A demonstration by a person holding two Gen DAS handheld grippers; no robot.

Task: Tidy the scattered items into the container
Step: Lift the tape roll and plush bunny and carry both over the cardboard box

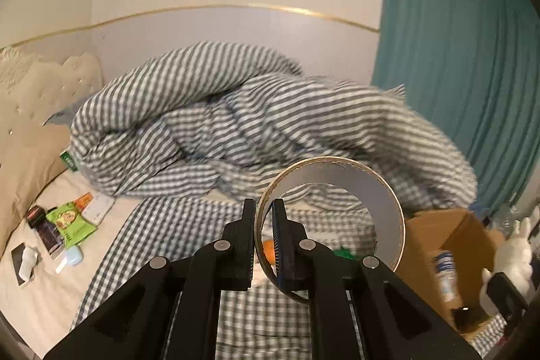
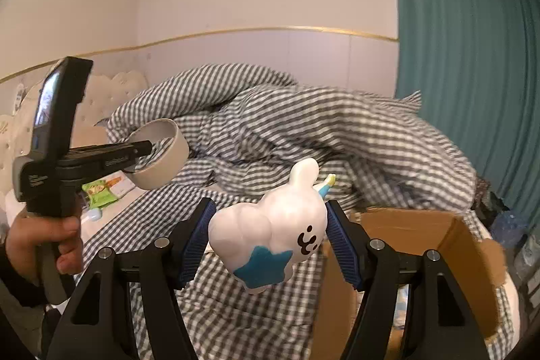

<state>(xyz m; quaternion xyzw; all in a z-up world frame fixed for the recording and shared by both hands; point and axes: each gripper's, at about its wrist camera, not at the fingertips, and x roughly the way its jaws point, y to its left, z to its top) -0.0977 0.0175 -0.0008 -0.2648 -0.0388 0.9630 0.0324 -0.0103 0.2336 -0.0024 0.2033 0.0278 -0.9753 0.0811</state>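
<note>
Cardboard container: brown open-topped cardboard box [image 2: 415,225] resting on the bed, its flaps up; a pale bottle with a blue label [image 1: 445,272] lies inside.
Landmark: all places below are given relative to this box.
Left tongs [image 1: 263,208]: closed on the wall of a wide beige roll of tape with a white inner core [image 1: 337,188], one finger inside the ring and one outside; roll held in the air, left of the box and above the bedding.
Right tongs [image 2: 268,215]: gripping a white glossy rabbit-like figurine with a blue star patch and black face marks [image 2: 270,231], clamped between both blue-padded fingers; figurine tilted, held in the air just left of the box's near-left corner.
Left hand [image 2: 40,245]: wrapped round the handle of the left tool, well left of the box.
Scattered items: green snack packet [image 1: 69,221], dark small box [image 1: 44,231] and pale blue small object [image 1: 74,255], lying on the cream sheet far left of the box.
Bedding: grey-and-white checked quilt [image 1: 236,123] heaped behind and left of the box.
Background: teal curtain [image 2: 472,56] behind the box, to its right.
</note>
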